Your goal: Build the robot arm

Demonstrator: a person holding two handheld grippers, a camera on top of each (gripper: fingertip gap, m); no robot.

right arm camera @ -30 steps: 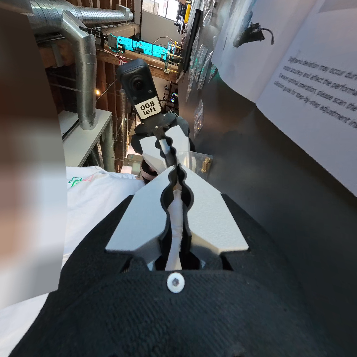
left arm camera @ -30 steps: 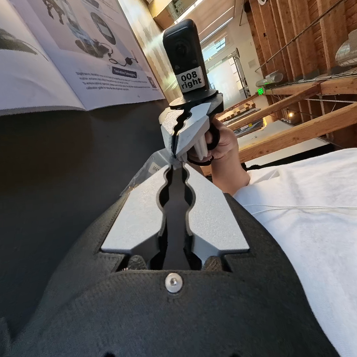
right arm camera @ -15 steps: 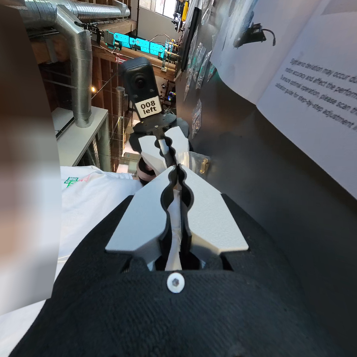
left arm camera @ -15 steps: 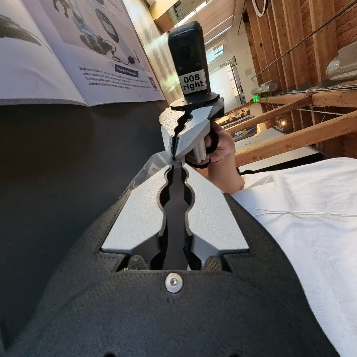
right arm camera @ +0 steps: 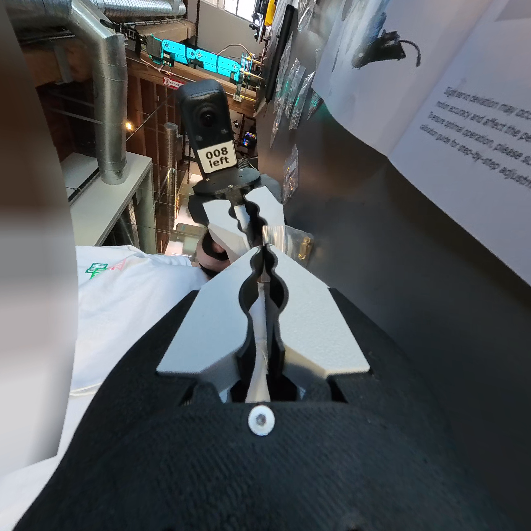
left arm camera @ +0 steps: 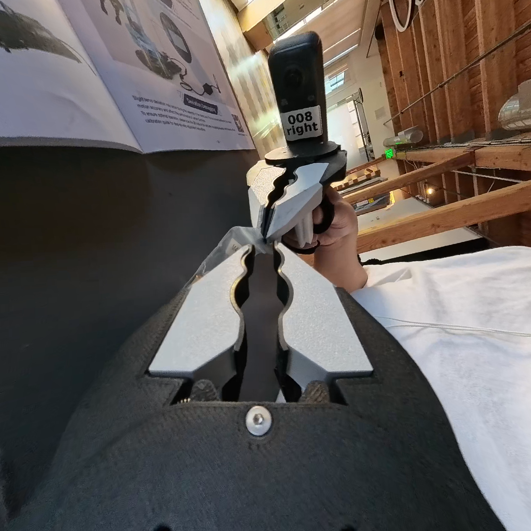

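A small clear plastic bag (left arm camera: pixel 230 244) with brass parts (right arm camera: pixel 304 250) is held just above the black table (left arm camera: pixel 86 230). My right gripper (right arm camera: pixel 263 247) is shut on one corner of the bag; in the left wrist view it (left arm camera: pixel 265 240) faces me with its tips pinching the plastic. My left gripper (left arm camera: pixel 263 246) is open by a narrow gap, with the same bag corner lying between its fingertips (left arm camera: pixel 250 249). The two grippers meet tip to tip. The left gripper also shows in the right wrist view (right arm camera: pixel 250 238), beside the bag (right arm camera: pixel 275 235).
An open white booklet (left arm camera: pixel 115 71) lies on the table just beyond the bag, also in the right wrist view (right arm camera: pixel 431 86). Several more small clear bags (right arm camera: pixel 293 86) lie farther along. A person's white shirt (left arm camera: pixel 431 330) is close behind the grippers. My left and right fingertips are right by each other.
My left gripper's jaws have opened a little wider around the bag corner. The right gripper stays shut on the bag. Both have shifted only slightly.
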